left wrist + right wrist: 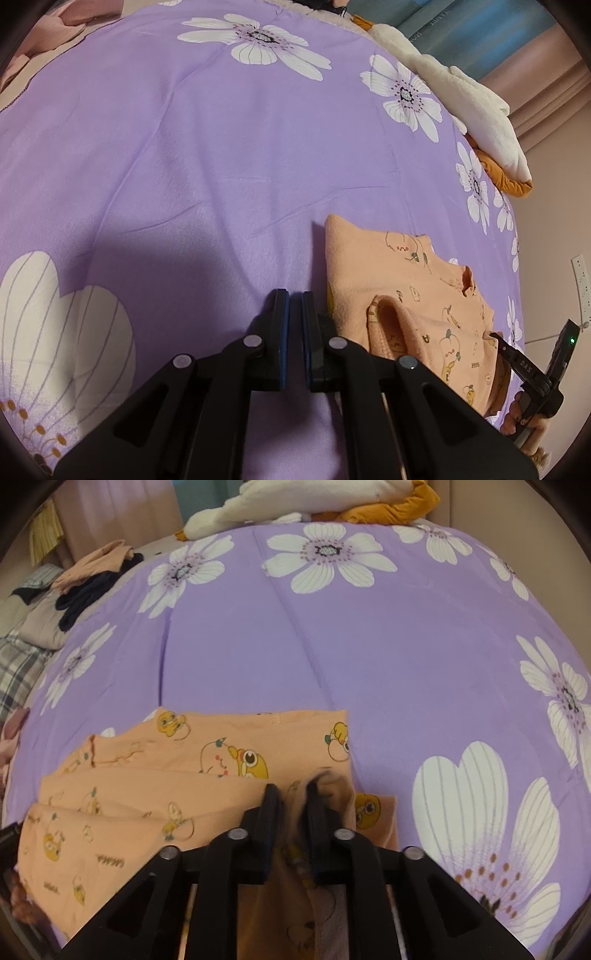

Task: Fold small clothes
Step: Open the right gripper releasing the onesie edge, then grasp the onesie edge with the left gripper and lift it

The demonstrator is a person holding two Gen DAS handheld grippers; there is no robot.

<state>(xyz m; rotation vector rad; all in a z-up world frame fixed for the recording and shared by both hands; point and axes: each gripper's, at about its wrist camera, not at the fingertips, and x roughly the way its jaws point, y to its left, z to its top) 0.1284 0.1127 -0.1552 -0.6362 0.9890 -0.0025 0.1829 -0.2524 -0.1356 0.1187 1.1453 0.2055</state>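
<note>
- Peach-orange cotton garment [155,786], printed with yellow cartoon ducks, lies partly folded on the purple flowered bedspread [332,646], near the bedspread's near edge in both wrist views.
- Long axis of the garment: roughly parallel to that near edge in the right wrist view; its straight stitched hem faces the far edge, and layered folds stack toward the camera.
- Left wrist view: the same garment [413,295] sits to the right of the left gripper [295,295], a ribbed cuff looped up at its near side, a frilled edge toward the right edge of the bedspread.
- Left gripper: jaws nearly together, only a thin gap between the blue-lined pads, nothing between them; it hangs over bare bedspread just beside the garment.
- Right gripper [291,790]: jaws parted by a narrow gap with a fold of the garment lying between them; a blurred bunch of cloth sits at the right fingertip. Whether the pads press the cloth cannot be told.
- Far edge of the bedspread: a cream and mustard plush item [314,506].
- Left far corner, off the bedspread: a heap of peach and dark clothes [92,576].
- No containers appear in either view.
</note>
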